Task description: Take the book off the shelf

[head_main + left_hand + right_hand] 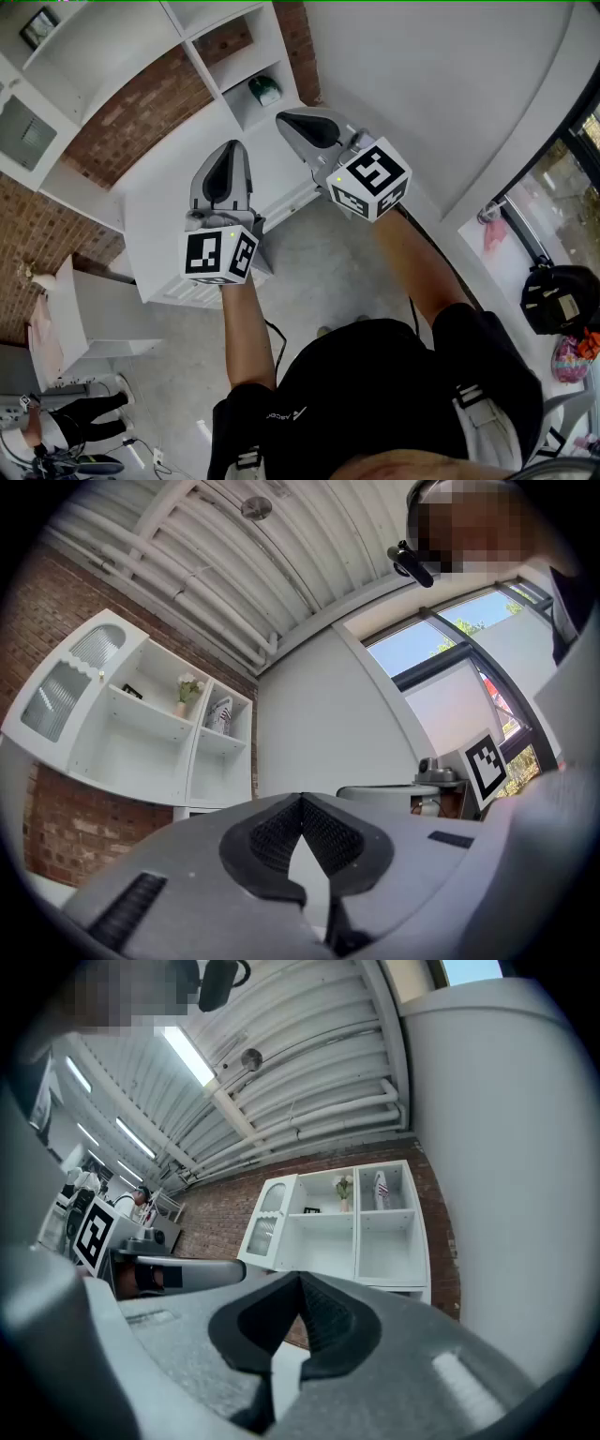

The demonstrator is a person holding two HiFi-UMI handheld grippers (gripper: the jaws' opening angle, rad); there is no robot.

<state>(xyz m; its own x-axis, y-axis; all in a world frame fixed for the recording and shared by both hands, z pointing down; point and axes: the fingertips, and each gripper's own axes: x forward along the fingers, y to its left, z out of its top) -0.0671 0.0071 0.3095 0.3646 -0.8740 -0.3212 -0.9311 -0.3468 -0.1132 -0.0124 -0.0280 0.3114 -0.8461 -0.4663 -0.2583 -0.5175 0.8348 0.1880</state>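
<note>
**Left tongs** (302, 801): closed tip to tip, nothing between them.

**Right tongs** (300, 1281): closed too, and empty.

**Shelf** (323, 1241): white, with open compartments, set against a brick wall (225, 1213). It stands well ahead of both tongs.

**On the shelf:**
- A vase of flowers (344, 1188).
- A shoe (382, 1188) in the top right compartment.
- A small dark flat thing (310, 1210) beside the vase. This may be the book, but it is too small for me to tell.

**Handling note:** I judge the step in hand to be the approach, with nothing gripped yet.
- I should close the gap first and make sure which thing is the book.
- One pair of tongs should open before it enters the compartment.
- It should come in level, close on the book's edge and draw it straight out.
- The flowers beside it need a wide berth.
- The other pair can wait to steady the book once it is clear.

**Pose:** both arms are stretched forward from my body. The tongs sit side by side but apart, tilted up toward the shelf, with the right a little ahead of the left.
</note>
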